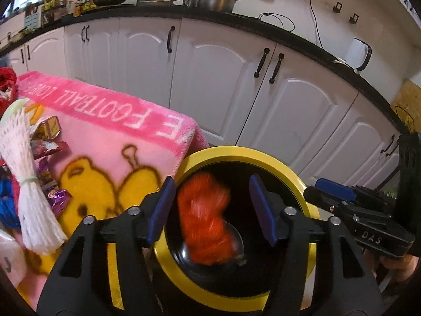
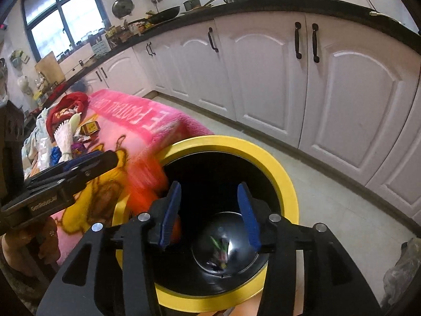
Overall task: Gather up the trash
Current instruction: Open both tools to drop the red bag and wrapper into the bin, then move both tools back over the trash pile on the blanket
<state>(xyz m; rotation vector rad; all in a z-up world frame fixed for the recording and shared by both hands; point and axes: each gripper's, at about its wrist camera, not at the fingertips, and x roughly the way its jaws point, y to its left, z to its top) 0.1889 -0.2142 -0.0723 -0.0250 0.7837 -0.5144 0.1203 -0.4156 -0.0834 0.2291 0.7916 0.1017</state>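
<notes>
A yellow-rimmed bin (image 1: 297, 176) with a black inside stands beside the table; it also shows in the right wrist view (image 2: 284, 184). A blurred orange net (image 1: 208, 218) is in the air inside the bin's mouth, between and below my left gripper's (image 1: 211, 208) open fingers, not gripped. In the right wrist view the orange net (image 2: 143, 184) is a blur at the bin's left rim. My right gripper (image 2: 210, 216) is open and empty over the bin. More trash lies on the pink blanket (image 1: 105, 142): a white foam net (image 1: 29, 200) and candy wrappers (image 1: 50, 147).
White cabinets (image 1: 215, 79) under a black counter run behind. Tiled floor (image 2: 329, 184) lies right of the bin. A red cloth (image 2: 68, 105) sits at the table's far end. A grey bag (image 2: 402, 271) lies on the floor at right.
</notes>
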